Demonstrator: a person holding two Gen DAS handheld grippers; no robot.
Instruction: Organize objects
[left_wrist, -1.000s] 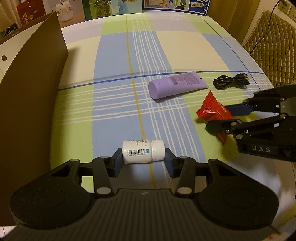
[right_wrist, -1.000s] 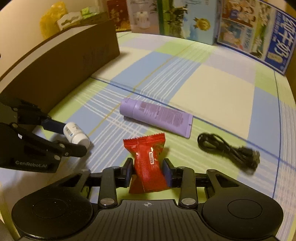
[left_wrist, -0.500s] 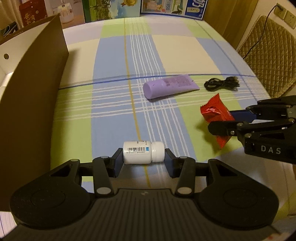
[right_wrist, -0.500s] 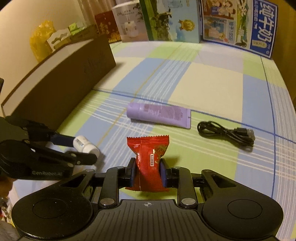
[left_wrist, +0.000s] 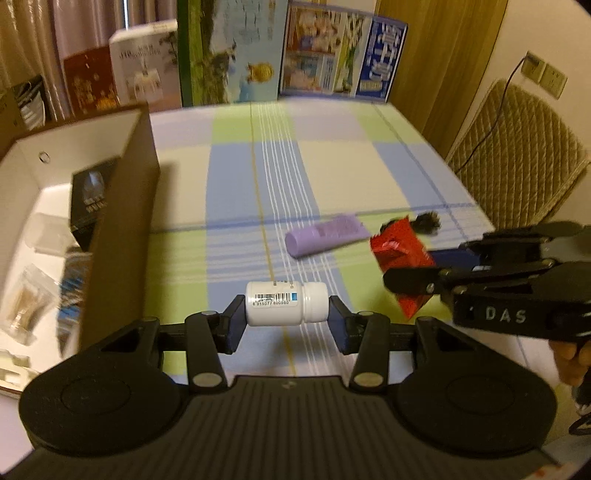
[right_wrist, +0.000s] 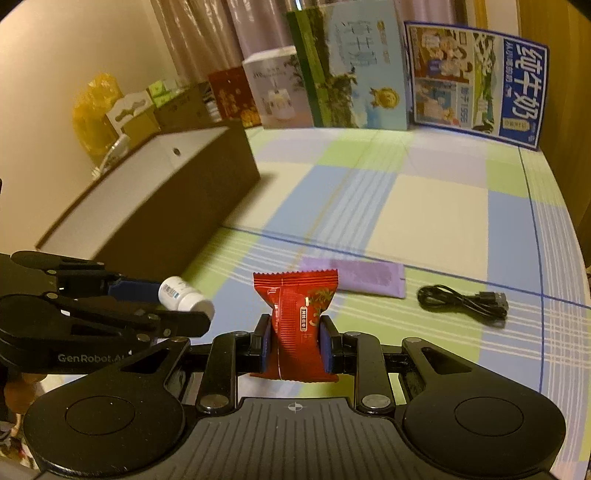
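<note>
White bottle (left_wrist: 287, 303) clamped end to end in my left gripper (left_wrist: 286, 325), clear of cloth. Red snack packet (right_wrist: 295, 325) pinched in right gripper (right_wrist: 294, 345), jaws just closed further. Risks: smooth bottle slips; packet crumples loose; grippers close together, may collide swinging left to brown box (left_wrist: 122, 221).

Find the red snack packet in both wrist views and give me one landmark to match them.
Left wrist: red snack packet at right of centre, clamped in the right tool, beside the purple tube.
Right wrist: red snack packet at bottom centre, pinched upright.
Shared landmark: the purple tube lying on the checked tablecloth.
</note>
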